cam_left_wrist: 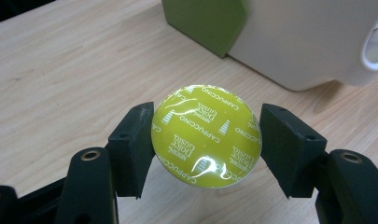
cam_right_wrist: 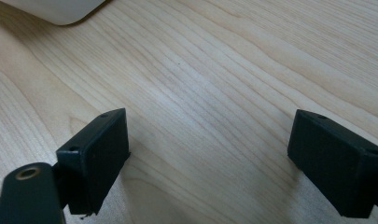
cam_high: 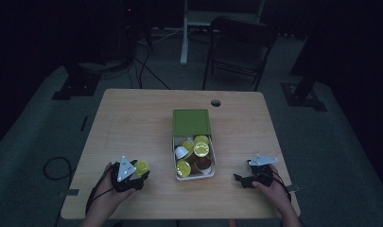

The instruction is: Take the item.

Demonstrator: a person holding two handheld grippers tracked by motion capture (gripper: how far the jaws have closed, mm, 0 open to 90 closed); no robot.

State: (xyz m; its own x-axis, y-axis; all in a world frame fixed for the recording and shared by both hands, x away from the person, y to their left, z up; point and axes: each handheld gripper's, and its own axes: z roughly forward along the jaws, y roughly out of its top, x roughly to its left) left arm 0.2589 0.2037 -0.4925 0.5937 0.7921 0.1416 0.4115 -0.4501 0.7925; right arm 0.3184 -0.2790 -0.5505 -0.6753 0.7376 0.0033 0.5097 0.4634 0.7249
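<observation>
Jaws of the left gripper (cam_left_wrist: 206, 140) clench a yellow-lidded coffee capsule (cam_left_wrist: 206, 135) by its rim, one pad on each side, foil lid facing the camera, above the worktop (cam_left_wrist: 60, 70) left of the white box (cam_high: 194, 176) of capsules. Right gripper (cam_right_wrist: 207, 158) jaws stand released over bare wood. Below the lid, the capsule's body is hidden, and the box's green lid (cam_left_wrist: 203, 21) is cut off at the frame edge.

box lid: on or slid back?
Slid back. The green lid covers only the far half of the white box; the near half is open, with capsules showing inside.
</observation>
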